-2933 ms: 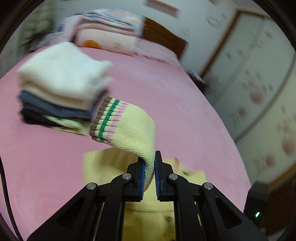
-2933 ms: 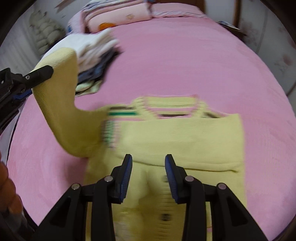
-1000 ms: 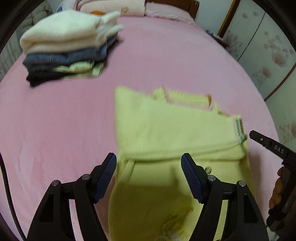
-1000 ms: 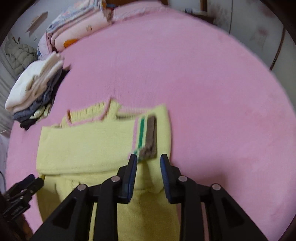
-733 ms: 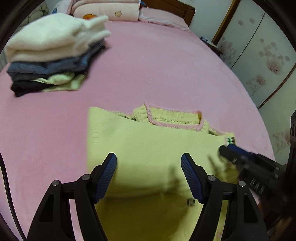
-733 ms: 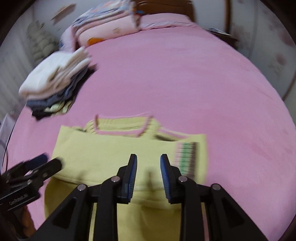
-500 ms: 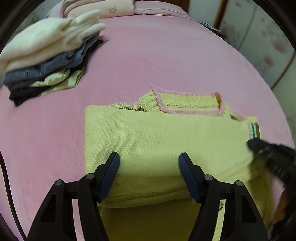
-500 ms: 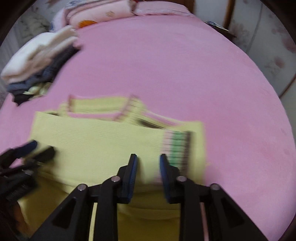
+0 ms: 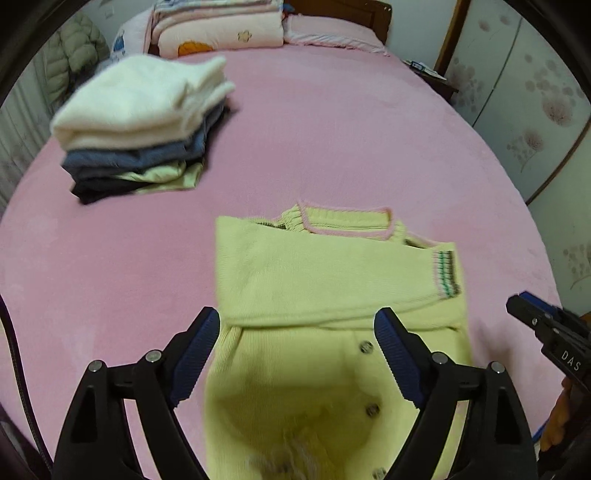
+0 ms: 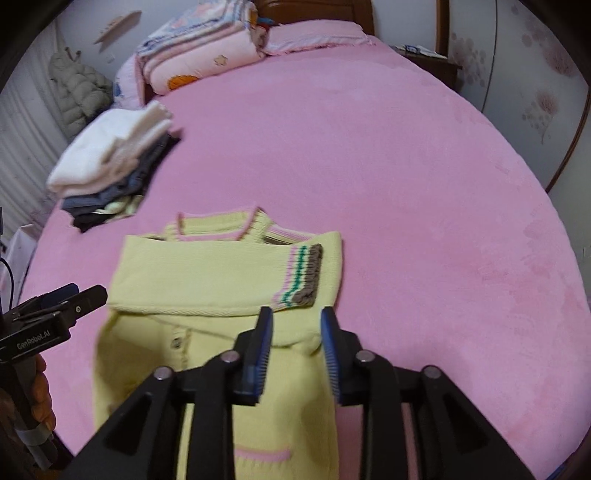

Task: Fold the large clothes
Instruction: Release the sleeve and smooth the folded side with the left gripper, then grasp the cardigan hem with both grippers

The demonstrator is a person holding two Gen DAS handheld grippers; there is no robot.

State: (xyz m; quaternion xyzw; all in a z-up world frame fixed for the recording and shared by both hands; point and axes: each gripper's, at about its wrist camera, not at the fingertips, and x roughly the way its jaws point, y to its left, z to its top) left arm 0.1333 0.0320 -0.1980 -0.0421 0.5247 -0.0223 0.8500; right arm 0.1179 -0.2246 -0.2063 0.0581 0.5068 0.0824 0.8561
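Note:
A pale yellow knit cardigan (image 9: 317, 280) lies flat on the pink bed (image 9: 332, 122), collar away from me, both sleeves folded across the chest. The top sleeve's striped cuff (image 9: 447, 273) rests at the right edge; it also shows in the right wrist view (image 10: 301, 275). My left gripper (image 9: 295, 325) is open wide and empty, just above the cardigan's (image 10: 221, 280) middle. My right gripper (image 10: 295, 314) is open and empty, jaws a little apart, just short of the cuff. Each gripper appears in the other's view, the right (image 9: 546, 325) and the left (image 10: 55, 306).
A stack of folded clothes (image 9: 136, 125) with a white one on top sits at the far left of the bed (image 10: 369, 147); it also shows in the right wrist view (image 10: 110, 162). Folded quilts and pillows (image 9: 218, 26) lie at the headboard. Wardrobe doors (image 9: 535, 92) stand at the right.
The left sleeve was carried across the chest and let go; my left gripper is now open wide. Both grippers have drawn back toward the cardigan's lower half, and the right one has opened slightly.

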